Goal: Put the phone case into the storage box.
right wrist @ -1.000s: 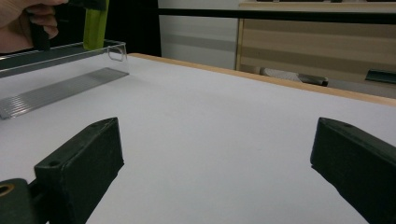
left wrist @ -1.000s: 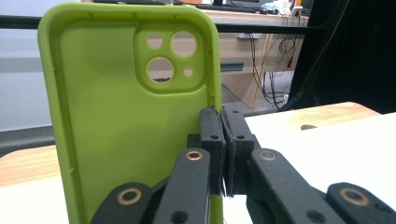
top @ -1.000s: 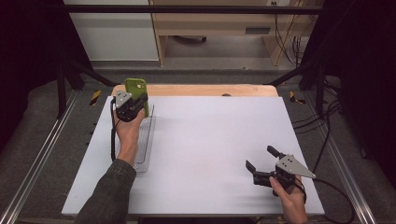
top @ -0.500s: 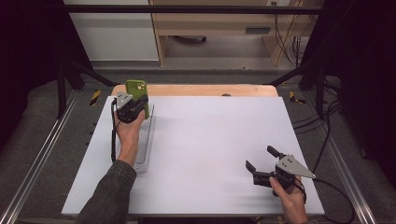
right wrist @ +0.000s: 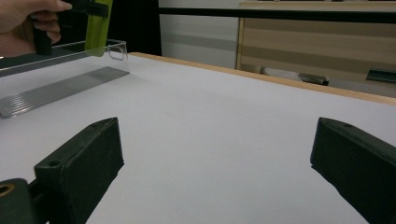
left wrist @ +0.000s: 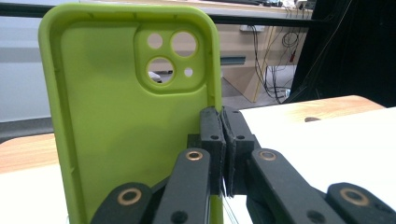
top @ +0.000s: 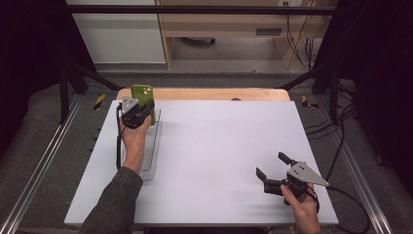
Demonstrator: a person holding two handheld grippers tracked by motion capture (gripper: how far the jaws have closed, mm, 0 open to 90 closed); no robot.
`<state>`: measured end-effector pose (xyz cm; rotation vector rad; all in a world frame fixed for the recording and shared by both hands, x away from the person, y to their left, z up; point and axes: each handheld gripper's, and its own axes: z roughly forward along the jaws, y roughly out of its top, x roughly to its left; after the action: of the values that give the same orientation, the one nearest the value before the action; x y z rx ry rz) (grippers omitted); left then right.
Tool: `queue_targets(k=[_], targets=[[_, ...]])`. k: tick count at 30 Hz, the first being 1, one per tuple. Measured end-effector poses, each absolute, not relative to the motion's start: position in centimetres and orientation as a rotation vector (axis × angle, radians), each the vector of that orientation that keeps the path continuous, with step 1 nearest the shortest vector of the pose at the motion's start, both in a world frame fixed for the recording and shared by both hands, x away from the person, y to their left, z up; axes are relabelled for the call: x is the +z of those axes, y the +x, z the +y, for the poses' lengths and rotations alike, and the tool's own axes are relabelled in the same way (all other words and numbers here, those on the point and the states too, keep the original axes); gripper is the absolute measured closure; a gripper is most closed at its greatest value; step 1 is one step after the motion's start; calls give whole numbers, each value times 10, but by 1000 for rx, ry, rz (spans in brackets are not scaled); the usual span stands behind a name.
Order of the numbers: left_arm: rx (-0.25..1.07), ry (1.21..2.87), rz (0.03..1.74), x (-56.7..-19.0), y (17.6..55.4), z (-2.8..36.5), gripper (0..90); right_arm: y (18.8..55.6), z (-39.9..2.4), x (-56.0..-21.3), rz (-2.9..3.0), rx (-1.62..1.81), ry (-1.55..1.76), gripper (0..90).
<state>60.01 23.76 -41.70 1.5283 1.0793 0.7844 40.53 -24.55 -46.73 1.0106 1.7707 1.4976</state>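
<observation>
A lime-green phone case (top: 142, 92) stands upright over the far end of a clear acrylic tray (top: 152, 146) at the table's left. My left gripper (top: 147, 110) is shut on it. In the left gripper view the case's hollow inside (left wrist: 126, 116) faces the camera, camera holes at the top, and my left gripper (left wrist: 222, 116) pinches the case's right side wall between its pads. My right gripper (top: 270, 164) rests open near the front right of the white table, nothing between its jaws. In the right gripper view, my right gripper (right wrist: 217, 128) faces bare table, with the case (right wrist: 97, 25) far off at upper left.
The white tabletop (top: 229, 136) has a wooden strip (top: 204, 94) along its far edge. The clear tray (right wrist: 60, 84) has a ribbed floor and low walls. Dark frame rails run along both sides, and cables (top: 341, 122) lie to the right of the table.
</observation>
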Motion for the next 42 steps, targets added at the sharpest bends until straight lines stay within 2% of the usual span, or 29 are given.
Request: queue_targets(k=[42], targets=[[775,1573,1092,-426,604,235,875,405,-244,-467,1774,1501,1008,25]])
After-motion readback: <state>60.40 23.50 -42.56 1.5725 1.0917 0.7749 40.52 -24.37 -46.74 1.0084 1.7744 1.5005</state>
